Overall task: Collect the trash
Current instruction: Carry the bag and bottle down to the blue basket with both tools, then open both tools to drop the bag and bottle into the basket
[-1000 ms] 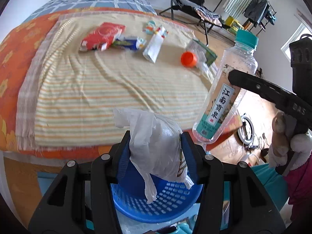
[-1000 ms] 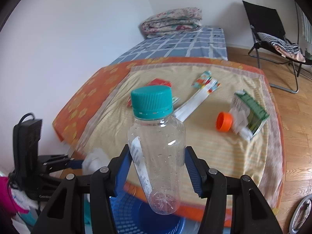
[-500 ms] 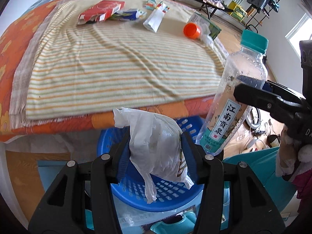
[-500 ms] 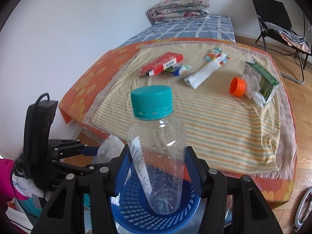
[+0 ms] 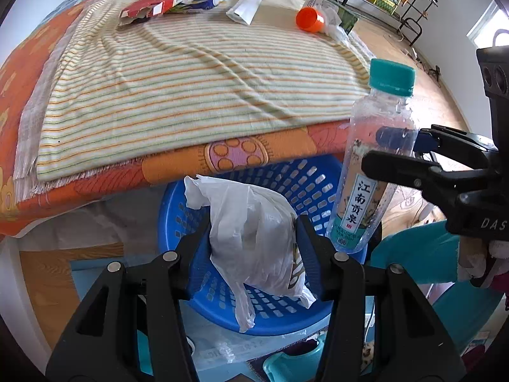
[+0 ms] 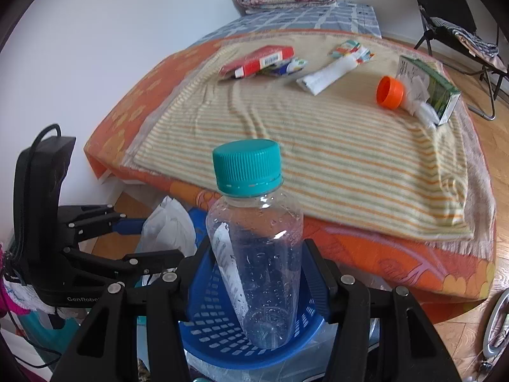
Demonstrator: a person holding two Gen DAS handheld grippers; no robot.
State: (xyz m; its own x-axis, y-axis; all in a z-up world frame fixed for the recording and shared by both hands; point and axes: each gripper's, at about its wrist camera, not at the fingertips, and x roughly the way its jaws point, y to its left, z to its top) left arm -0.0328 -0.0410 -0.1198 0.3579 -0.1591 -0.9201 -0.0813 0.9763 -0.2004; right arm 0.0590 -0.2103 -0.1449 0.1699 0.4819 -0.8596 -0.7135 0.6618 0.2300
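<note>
My left gripper (image 5: 253,227) holds a crumpled white plastic bag (image 5: 251,242) just above a blue mesh basket (image 5: 311,175) on the floor beside the bed. Its jaws are opening, with the bag still between the pads. An empty clear bottle (image 6: 264,286) with a teal cap stands upright in my right gripper (image 6: 257,256), which is shut on it over the same basket (image 6: 216,328). The left wrist view shows the bottle (image 5: 366,197) at the basket's right rim, and the right wrist view shows the bag (image 6: 168,226) to the left.
On the bed's striped cloth (image 5: 191,73) lie a red box (image 5: 156,3), a white tube (image 5: 248,8), an orange cap (image 5: 307,20) and a green carton (image 6: 435,89). A black folding chair (image 6: 451,9) stands on the wooden floor at the back right. Teal furniture (image 5: 413,254) sits beside the basket.
Both grippers have come down from above the bed edge to just over the blue basket, carrying the bag and the bottle. The basket now fills more of both views.
</note>
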